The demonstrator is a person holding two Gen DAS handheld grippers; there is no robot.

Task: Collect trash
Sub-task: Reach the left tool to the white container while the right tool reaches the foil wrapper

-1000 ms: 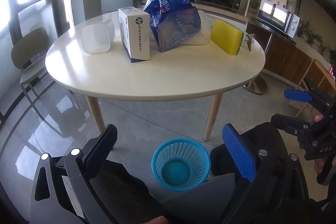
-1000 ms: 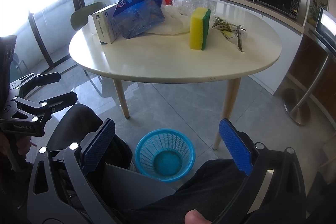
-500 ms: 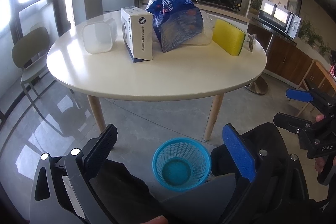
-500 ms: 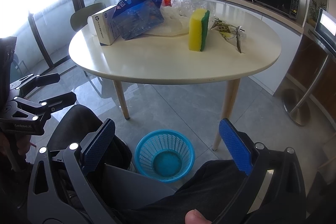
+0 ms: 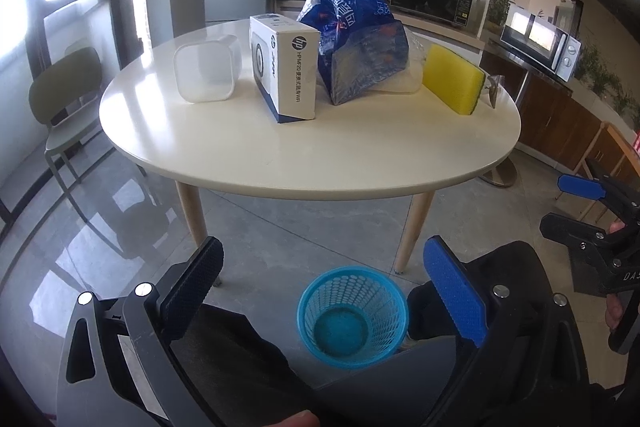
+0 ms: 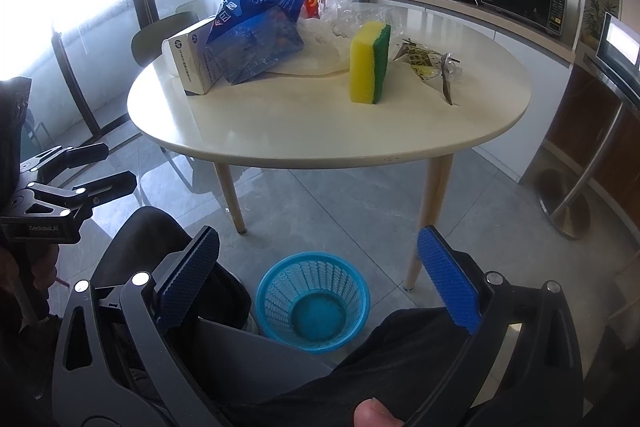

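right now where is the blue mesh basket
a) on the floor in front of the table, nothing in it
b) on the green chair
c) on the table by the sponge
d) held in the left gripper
a: the blue mesh basket stands on the floor before the table, its bottom bare, and both grippers are open, holding nothing.

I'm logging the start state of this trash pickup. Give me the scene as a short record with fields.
surface: round white table
bin: blue mesh basket on the floor, nothing in it
on table: HP box, blue plastic bag, clear container, yellow-green sponge standing on edge, crumpled wrapper, clear plastic film
left gripper: open, holding nothing
right gripper: open, holding nothing
progress: nothing collected yet
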